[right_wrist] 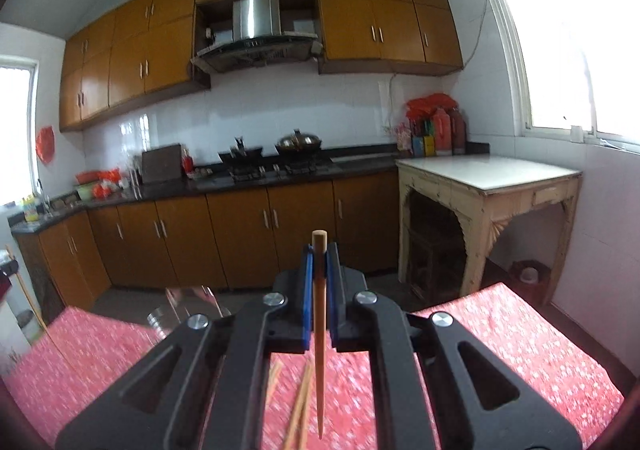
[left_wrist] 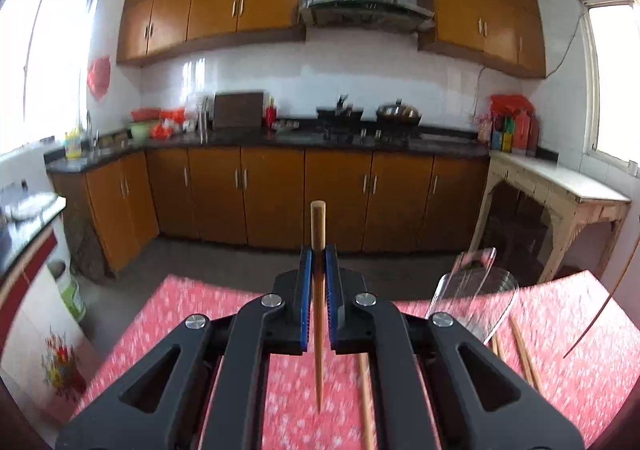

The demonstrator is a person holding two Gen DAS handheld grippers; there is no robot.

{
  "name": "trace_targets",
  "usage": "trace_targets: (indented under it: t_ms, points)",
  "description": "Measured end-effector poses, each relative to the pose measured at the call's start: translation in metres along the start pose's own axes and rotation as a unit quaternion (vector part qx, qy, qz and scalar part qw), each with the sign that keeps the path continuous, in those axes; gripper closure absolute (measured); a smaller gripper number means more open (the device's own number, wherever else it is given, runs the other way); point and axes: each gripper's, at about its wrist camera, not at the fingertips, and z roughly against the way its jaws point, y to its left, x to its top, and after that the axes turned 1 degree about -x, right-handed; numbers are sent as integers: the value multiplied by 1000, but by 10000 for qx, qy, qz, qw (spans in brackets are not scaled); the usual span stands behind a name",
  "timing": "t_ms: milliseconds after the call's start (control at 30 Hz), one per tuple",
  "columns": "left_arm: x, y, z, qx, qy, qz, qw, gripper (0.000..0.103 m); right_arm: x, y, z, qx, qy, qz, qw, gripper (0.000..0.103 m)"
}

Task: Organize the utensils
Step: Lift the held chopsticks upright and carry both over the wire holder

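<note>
Left gripper (left_wrist: 319,262) and right gripper (right_wrist: 319,262) each clamped on one chopstick (left_wrist: 318,234), above red table (left_wrist: 180,314); best carried upright toward glass (left_wrist: 480,290), tips lowered together.

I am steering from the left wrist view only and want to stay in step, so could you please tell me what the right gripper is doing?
Observer: The right gripper is shut on a chopstick, blunt end pointing away.
Operator: Are any chopsticks left below it?
Observer: Yes, loose chopsticks lie on the red tablecloth beneath it.
Operator: Where is the glass from that side?
Observer: The glass shows left of the right gripper, blurred, standing on the cloth.
</note>
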Motion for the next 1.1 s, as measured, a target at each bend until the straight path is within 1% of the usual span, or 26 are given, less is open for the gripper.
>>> trace_targets:
  t_ms: [100, 167, 267, 367, 467, 567, 733, 967, 1100]
  points:
    - [39, -18, 7, -160, -368, 52, 9992, 96, 34, 9, -2, 274, -285, -203, 9990, 96]
    - [55, -29, 9, -273, -540, 135, 9981, 96, 53, 16, -6, 517, -473, -416, 9967, 96]
    - [77, -50, 8, -460, -824, 348, 9949, 96, 69, 27, -20, 848, -631, -692, 9920, 96]
    - [83, -66, 1, -614, -1029, 559, 9912, 96, 74, 41, -38, 1052, -754, -770, 9886, 96]
    - [79, -78, -13, -721, -1065, 699, 9892, 96, 68, 60, -56, 1136, -857, -618, 9879, 96]
    - [67, -89, -32, -751, -869, 690, 9910, 96, 58, 76, -69, 1142, -826, -433, 9891, 96]
    - [48, -95, -60, -749, -621, 692, 9928, 96, 39, 91, -87, 1196, -647, -230, 9904, 96]
    - [26, -100, -90, -639, -533, 706, 9940, 96, 11, 96, -112, 1233, -323, -284, 9914, 96]
    - [14, -102, -104, -707, -353, 770, 9939, 96, -5, 94, -128, 1236, -83, -382, 9916, 96]
